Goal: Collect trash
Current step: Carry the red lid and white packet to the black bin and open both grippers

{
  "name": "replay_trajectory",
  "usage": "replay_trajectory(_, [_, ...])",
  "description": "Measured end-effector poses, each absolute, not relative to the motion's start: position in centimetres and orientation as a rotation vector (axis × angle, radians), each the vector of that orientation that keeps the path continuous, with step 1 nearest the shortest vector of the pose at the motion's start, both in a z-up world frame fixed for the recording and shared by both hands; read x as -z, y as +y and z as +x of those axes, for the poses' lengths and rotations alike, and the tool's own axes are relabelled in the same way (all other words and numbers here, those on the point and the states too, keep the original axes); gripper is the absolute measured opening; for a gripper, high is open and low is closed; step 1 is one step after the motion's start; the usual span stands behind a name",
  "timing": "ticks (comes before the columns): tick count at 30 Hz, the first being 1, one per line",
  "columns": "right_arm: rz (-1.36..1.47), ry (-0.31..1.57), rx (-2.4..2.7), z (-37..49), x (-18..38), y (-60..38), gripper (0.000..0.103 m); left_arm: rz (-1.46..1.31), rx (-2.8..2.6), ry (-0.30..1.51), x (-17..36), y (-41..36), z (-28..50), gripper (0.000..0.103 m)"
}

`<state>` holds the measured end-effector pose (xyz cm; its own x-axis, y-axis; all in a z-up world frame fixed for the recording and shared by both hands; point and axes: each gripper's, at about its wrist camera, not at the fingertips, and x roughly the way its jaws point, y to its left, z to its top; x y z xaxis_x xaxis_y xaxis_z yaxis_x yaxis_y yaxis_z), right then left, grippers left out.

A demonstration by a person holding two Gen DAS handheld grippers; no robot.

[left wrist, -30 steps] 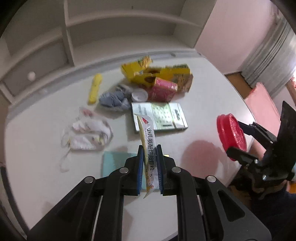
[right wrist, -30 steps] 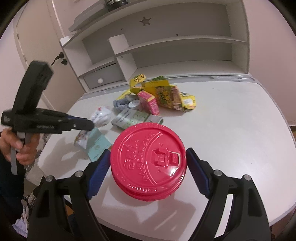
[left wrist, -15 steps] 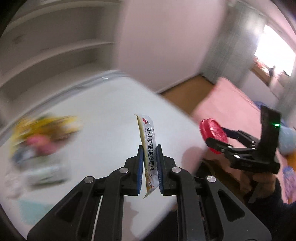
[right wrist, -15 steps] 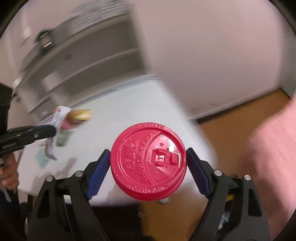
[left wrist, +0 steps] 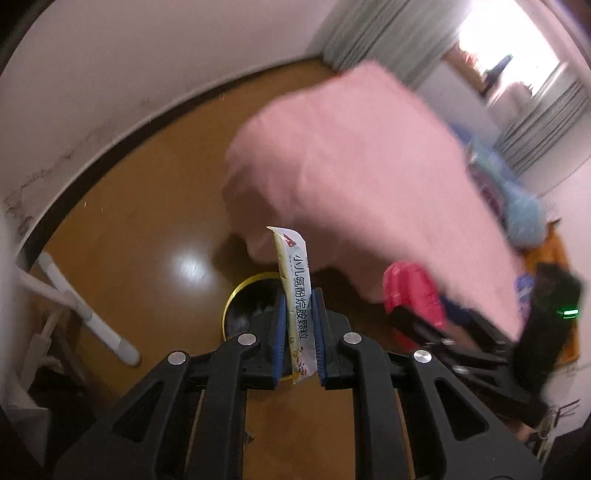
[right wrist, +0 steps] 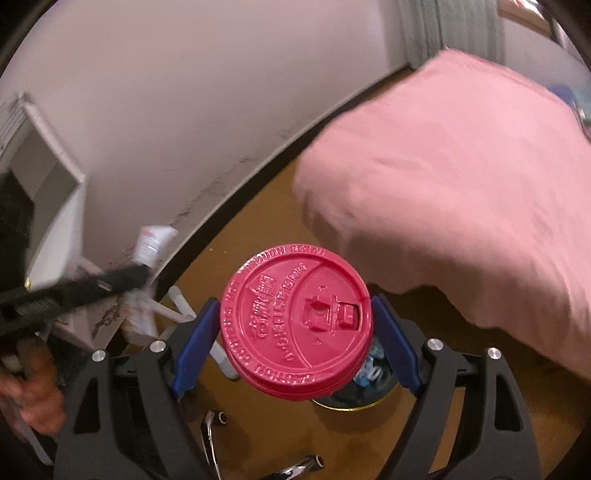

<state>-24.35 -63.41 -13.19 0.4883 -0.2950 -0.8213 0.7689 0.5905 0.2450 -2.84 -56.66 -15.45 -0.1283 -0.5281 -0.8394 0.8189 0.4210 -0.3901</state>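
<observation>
Left gripper: two black skeletal arms with triangular cut-outs, round silver screws at the pivots, and fingers faced with blue pads; right gripper: the same black frame, silver screws and blue pads; seen from the left wrist, the right unit's black body bears a small green light.

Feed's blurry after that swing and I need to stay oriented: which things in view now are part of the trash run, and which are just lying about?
Part of the job:
- sachet, clamped in the left gripper
- red cup lid, gripped in the right gripper
- yellow-rimmed bin on the floor, below both

Just lying about:
- pink bedding
- white furniture legs
- curtains
</observation>
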Motion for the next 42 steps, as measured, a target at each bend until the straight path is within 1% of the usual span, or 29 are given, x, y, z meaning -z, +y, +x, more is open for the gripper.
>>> replay_trajectory(4, [0.713, 0.824, 0.713, -26.2, 15.4, -64.7, 0.08, 0.322, 1.162, 1.377, 20.6, -59.3, -5.0, 0.013])
replay_trajectory(9, [0.769, 0.82, 0.721, -28.2, 17.7, -65.7, 0.08, 0.383, 1.133, 1.403, 24.1, -60.1, -6.2, 0.013])
replay_trajectory(13, [0.802, 0.819, 0.725, -29.5, 19.0, -66.3, 0.08, 0.357, 1.137, 1.43, 25.6, -60.0, -5.7, 0.013])
replay_trajectory(18, [0.829, 0.817, 0.726, -29.6, 20.1, -67.5, 0.08, 0.409, 1.17, 1.353, 25.4, -60.5, -7.3, 0.014])
replay_trajectory(19, [0.829, 0.817, 0.727, -29.5, 20.2, -67.6, 0.08, 0.423, 1.183, 1.345, 25.4, -60.6, -7.5, 0.017])
replay_trajectory(20, [0.833, 0.818, 0.725, -29.4, 20.4, -67.8, 0.08, 0.43, 1.189, 1.342, 25.2, -60.5, -7.8, 0.031])
replay_trajectory(21, [0.836, 0.818, 0.726, -29.4, 20.3, -67.7, 0.08, 0.436, 1.192, 1.337, 25.2, -60.6, -8.0, 0.042])
replay_trajectory(22, [0.836, 0.82, 0.726, -29.4, 20.3, -67.7, 0.08, 0.443, 1.19, 1.318, 25.0, -60.6, -8.0, 0.057])
replay_trajectory(25, [0.835, 0.835, 0.727, -28.9, 20.9, -67.9, 0.08, 0.444, 1.177, 1.268, 24.4, -60.4, -7.9, 0.06])
replay_trajectory(30, [0.853, 0.859, 0.734, -28.3, 21.8, -68.0, 0.08, 0.392, 1.119, 1.295, 24.2, -59.6, -6.4, 0.061])
replay_trajectory(32, [0.857, 0.865, 0.731, -27.9, 22.0, -68.2, 0.081, 0.357, 1.097, 1.306, 24.1, -59.5, -5.8, 0.064])
replay_trajectory(36, [0.865, 0.866, 0.727, -27.6, 22.0, -68.6, 0.081, 0.325, 1.075, 1.326, 24.0, -59.1, -5.2, 0.064])
replay_trajectory(37, [0.871, 0.863, 0.726, -27.7, 21.9, -68.7, 0.084, 0.316, 1.072, 1.325, 23.9, -59.0, -5.1, 0.065])
replay_trajectory(39, [0.872, 0.855, 0.719, -27.6, 21.8, -68.7, 0.09, 0.302, 1.074, 1.318, 23.7, -59.0, -5.0, 0.07])
replay_trajectory(40, [0.868, 0.856, 0.719, -27.5, 21.8, -68.6, 0.09, 0.293, 1.077, 1.315, 23.5, -59.0, -5.0, 0.072])
replay_trajectory(42, [0.862, 0.862, 0.726, -27.4, 21.4, -68.4, 0.09, 0.275, 1.081, 1.297, 23.0, -58.8, -5.0, 0.072])
